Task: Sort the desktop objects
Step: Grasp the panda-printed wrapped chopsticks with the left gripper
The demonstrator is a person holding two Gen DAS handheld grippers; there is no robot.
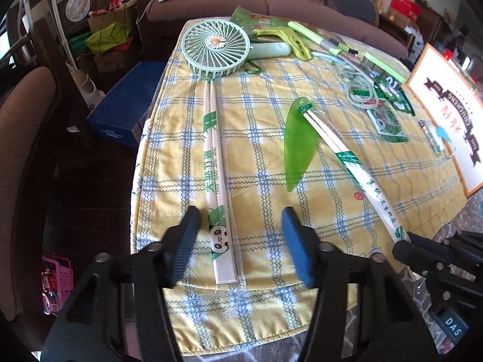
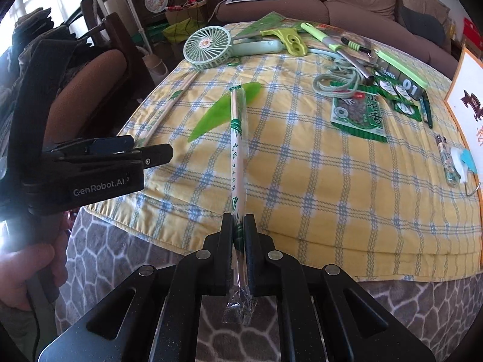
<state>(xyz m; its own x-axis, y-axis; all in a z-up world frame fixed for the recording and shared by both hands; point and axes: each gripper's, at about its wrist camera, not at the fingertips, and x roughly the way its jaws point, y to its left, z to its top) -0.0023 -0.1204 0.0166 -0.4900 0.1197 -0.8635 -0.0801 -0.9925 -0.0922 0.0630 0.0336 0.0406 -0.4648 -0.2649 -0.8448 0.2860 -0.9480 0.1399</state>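
"GenRobot.AI" on left gripper [image 2: 151, 154] body; "DAS" on right gripper [image 1: 404, 246] tag; "01" on green packet [image 2: 406, 90]; "CHUCHENG" on white board [image 1: 446, 114].

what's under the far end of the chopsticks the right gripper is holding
The wrapped chopsticks in the right gripper cross over the green leaf-shaped piece; its strip beneath them is hidden.
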